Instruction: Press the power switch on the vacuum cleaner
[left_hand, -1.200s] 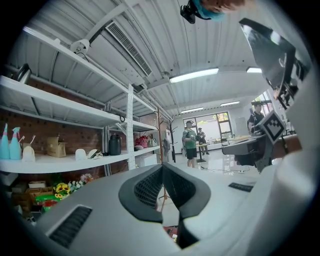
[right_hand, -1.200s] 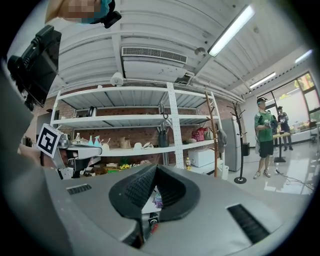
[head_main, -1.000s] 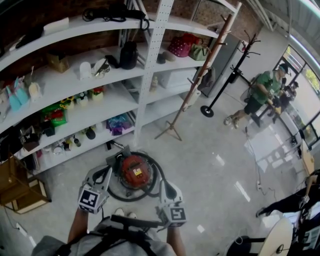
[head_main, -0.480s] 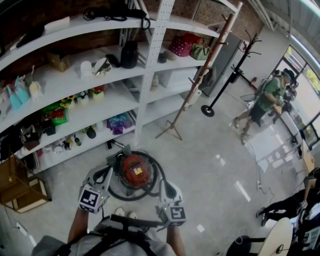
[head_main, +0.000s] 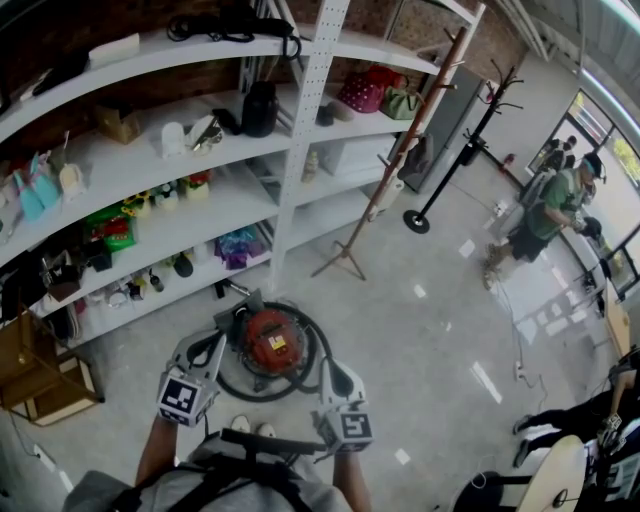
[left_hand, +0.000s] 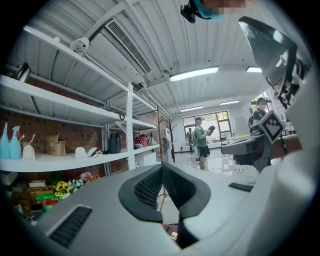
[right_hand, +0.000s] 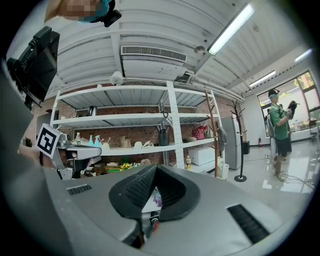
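Both held low over the floor, side by side, well apart from each other. Left gripper (head_main: 213, 343) clenched, pads shut tip to tip with nothing between. Right gripper (head_main: 330, 368) likewise closed on nothing, pads meeting at the tips.

Between the two and just ahead: the red canister vacuum cleaner (head_main: 272, 340), sitting on the pale floor (head_main: 440, 300) and ringed by its black hose (head_main: 258, 395). Left tips just beside its left flank, right tips just beside the hose loop on its right. Touching or apart: not to be told from overhead. Power switch too small to pick out.

Farther ahead of both grippers, a white shelving rack (head_main: 300, 150) stocked with small goods, among them a black jug (head_main: 258, 110), a pink bag (head_main: 362, 92) and yellow artificial flowers (head_main: 135, 207). Ahead and to the right of the right gripper, a wooden coat stand (head_main: 400, 150) by the rack's end, then a black coat stand (head_main: 470, 130) beyond it. Well off to the right, a person in a green shirt (head_main: 555, 205). Off to the left of the left gripper, a wooden box (head_main: 40, 385).
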